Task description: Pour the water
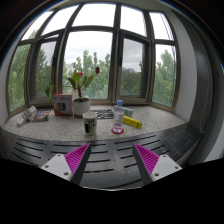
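Standing along the window-side worktop (150, 122), left to right: a potted plant (80, 92), a dark cup (90, 123) and a clear water bottle (119, 117), all well beyond the fingertips, likely lined up for pouring. Tongs (111, 160) gaping open, gripping nothing, pink pads (77, 158) spread wide as if readying an approach. Blurring into guesswork: small clutter beside the bottle, and the bottle's water level.

Tool (111, 160) level, fingers spread wide apart, magenta pads (76, 158) facing inward, nothing between them.
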Demonstrator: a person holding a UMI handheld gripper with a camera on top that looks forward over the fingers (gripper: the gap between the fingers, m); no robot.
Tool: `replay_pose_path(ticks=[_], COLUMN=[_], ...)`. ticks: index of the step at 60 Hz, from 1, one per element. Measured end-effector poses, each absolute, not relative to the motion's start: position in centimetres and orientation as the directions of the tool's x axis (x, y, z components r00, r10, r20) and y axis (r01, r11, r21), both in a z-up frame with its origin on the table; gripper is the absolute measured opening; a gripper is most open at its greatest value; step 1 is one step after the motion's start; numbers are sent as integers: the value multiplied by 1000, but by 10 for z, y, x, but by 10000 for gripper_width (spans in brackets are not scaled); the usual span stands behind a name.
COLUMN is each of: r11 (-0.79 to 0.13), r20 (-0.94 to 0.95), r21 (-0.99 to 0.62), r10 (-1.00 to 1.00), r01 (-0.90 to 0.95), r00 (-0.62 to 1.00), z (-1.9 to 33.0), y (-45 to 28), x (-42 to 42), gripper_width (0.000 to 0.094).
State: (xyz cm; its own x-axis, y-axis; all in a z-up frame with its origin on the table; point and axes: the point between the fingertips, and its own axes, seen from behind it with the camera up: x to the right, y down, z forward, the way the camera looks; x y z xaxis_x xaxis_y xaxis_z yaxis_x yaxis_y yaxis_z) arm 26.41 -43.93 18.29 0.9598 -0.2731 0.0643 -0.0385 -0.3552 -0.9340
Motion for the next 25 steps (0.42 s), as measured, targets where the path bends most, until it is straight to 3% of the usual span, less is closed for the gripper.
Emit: replay_pose_path(ticks=[25], r11=[-328], r20=[93], r21=[-945], r10=[-261], r01=[3], r00=[961], z=[207], y=[-519], x=[232], gripper_width=[853])
